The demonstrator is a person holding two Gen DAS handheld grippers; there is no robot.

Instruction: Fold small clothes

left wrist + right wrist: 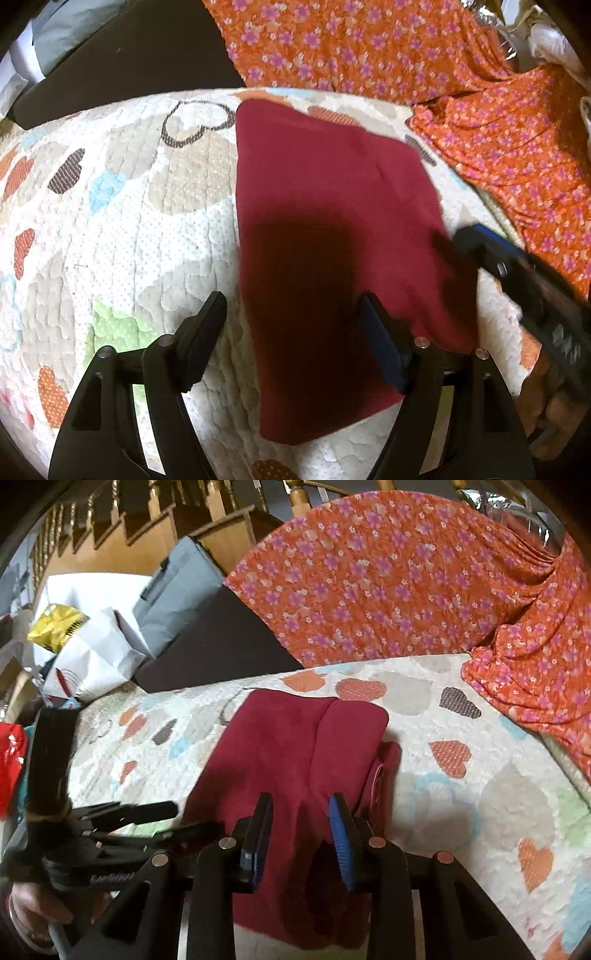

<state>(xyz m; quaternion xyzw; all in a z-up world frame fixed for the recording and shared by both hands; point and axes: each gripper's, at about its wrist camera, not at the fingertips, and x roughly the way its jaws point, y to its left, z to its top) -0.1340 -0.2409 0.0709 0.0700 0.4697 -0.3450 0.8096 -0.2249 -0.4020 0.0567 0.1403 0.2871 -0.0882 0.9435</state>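
Left wrist view: the red cloth (332,229) lies flat mid-frame on the quilt (129,221). The left gripper (295,314) stands apart, empty, over the cloth's near edge. It looks soft, light and limp; corners are the likely hold.

Right wrist view: the cloth, centre frame, shows a fold. The right gripper (301,812) stands narrowly apart above it, pinching nothing visible.

Bright even light, dark shadow on the red cloth (332,229), fisheye-bent edges, slight motion blur
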